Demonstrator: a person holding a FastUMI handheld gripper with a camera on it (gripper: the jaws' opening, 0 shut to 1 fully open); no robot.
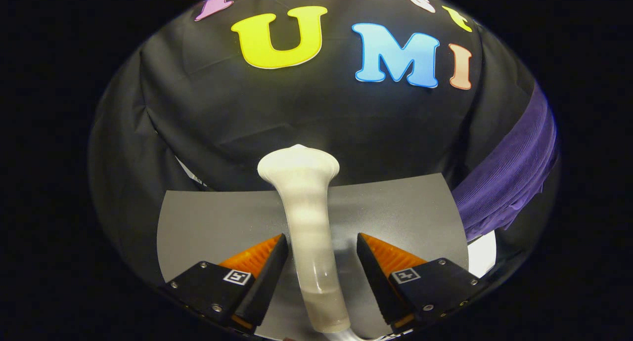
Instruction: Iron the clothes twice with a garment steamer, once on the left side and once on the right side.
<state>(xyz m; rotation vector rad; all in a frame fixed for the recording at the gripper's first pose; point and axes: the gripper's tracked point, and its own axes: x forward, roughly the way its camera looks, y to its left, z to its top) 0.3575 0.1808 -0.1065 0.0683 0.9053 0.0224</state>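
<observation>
White steamer (306, 217) lies on grey mat; purple garment (514, 168) hangs beside.

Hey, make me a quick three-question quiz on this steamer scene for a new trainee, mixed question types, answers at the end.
1. True or false: both fingers of the gripper press on the steamer.
2. Where does the steamer's handle lie?
A. between the fingers
B. on the purple garment
C. off the mat
3. Fill in: the purple garment hangs off to the ____ of the mat.

Key
1. False: the fingers stand apart, with a gap showing on the right side.
2. A
3. right
</observation>
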